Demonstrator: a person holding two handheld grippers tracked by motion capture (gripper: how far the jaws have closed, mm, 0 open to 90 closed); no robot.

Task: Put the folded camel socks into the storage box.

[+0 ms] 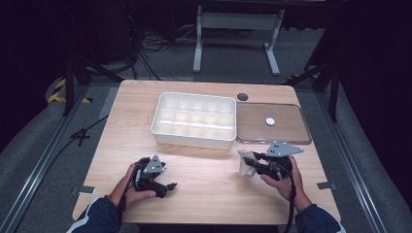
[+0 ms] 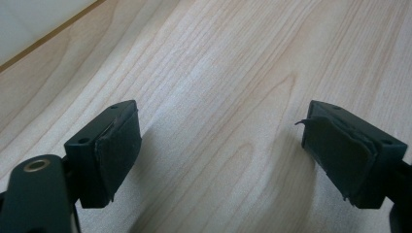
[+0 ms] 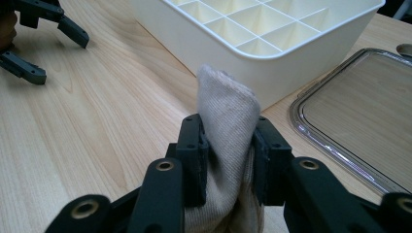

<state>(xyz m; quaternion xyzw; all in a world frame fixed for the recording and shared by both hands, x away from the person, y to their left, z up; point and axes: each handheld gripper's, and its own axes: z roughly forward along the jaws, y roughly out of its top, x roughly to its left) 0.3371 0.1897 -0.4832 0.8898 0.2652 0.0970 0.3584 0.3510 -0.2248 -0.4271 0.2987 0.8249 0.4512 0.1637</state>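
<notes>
At lower right of the high view my right gripper (image 1: pixel 247 162) clamps a rolled beige sock (image 1: pixel 244 166) just short of the empty white compartment tray (image 1: pixel 193 137), its stowing undone, while my left gripper (image 1: pixel 171 186) gapes wide, empty.

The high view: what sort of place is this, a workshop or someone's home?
Probably a lab or recording studio, not a home: a lone wooden table ringed by dark curtains, loose cables on the grey floor, and a person working a handheld claw.
</notes>
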